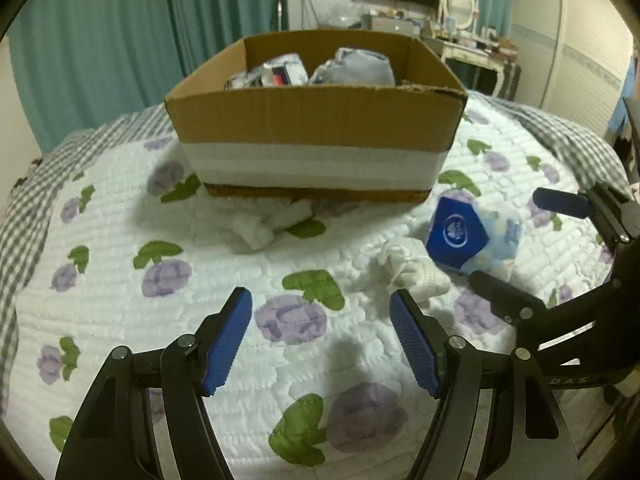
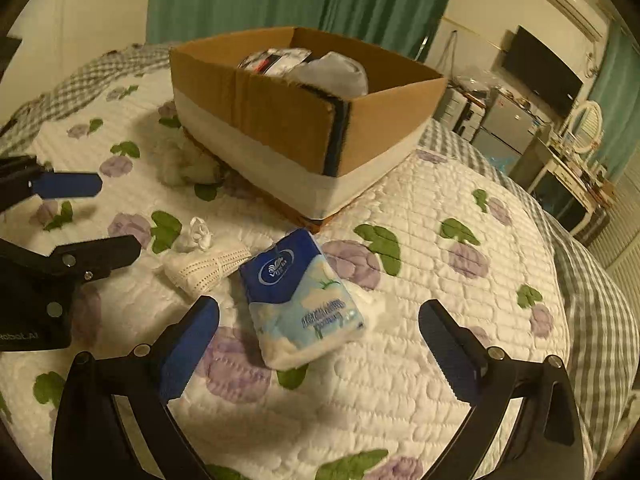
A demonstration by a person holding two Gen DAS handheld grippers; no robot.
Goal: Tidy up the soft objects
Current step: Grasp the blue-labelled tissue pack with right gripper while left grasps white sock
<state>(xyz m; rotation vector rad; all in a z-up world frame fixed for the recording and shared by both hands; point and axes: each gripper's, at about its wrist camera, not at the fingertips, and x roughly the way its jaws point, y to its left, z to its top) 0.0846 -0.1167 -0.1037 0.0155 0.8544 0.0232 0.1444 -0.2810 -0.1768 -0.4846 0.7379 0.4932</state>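
Blue-and-white soft tissue pack (image 2: 300, 300) is lying near the brown cardboard box (image 2: 280, 120); right tool (image 2: 320, 336) and left tool (image 1: 320, 336) are hovering, both released.

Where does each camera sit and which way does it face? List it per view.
Left wrist: on the left claw, facing the cardboard box across the quilt; right claw at right.
Right wrist: on the right claw, over the tissue pack; left claw at left.
Shared: box, tissue pack, white sock, quilt.
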